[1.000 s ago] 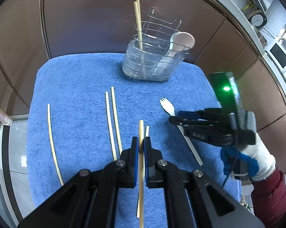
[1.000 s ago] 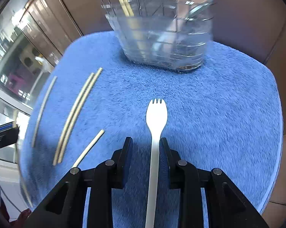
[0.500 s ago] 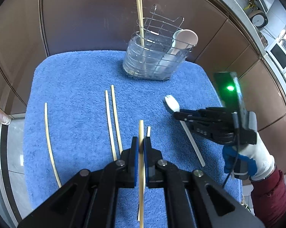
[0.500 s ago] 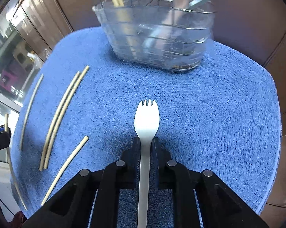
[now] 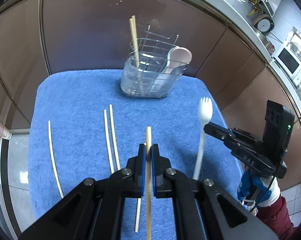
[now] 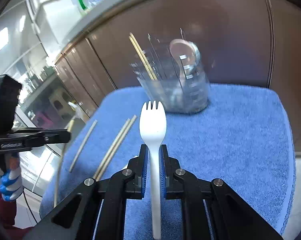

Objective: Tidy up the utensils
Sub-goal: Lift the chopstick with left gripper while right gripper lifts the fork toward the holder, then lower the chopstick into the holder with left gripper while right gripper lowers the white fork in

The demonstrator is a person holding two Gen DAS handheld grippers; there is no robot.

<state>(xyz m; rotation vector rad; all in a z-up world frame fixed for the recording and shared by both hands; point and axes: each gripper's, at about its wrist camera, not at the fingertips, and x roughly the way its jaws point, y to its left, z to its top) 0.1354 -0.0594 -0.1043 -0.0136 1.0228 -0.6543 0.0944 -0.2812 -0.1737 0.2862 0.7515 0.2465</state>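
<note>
While both grippers are up off the towel, each one's got something pinched:

Left gripper (image 5: 148, 152): jaws clamped on a single wooden chopstick (image 5: 148, 172) that runs lengthwise between the pads, tip poking out in front.

Right gripper (image 6: 153, 154): jaws squeezed on the handle of a white plastic spork (image 6: 153, 124), tines pointing forward, lifted off the cloth.

Blue towel (image 5: 80, 100): one loose chopstick (image 5: 138, 214) lies right under the left gripper, a pair of chopsticks (image 5: 111, 138) sits side by side farther out, and a lone chopstick (image 5: 53, 156) lies well off to the left.

Utensil caddy (image 5: 148, 80): clear, with a wire rack, at the far edge of the towel; two chopsticks (image 5: 134, 40) stand in it on the left and a pale spoon (image 5: 179, 57) leans on the right.
</note>
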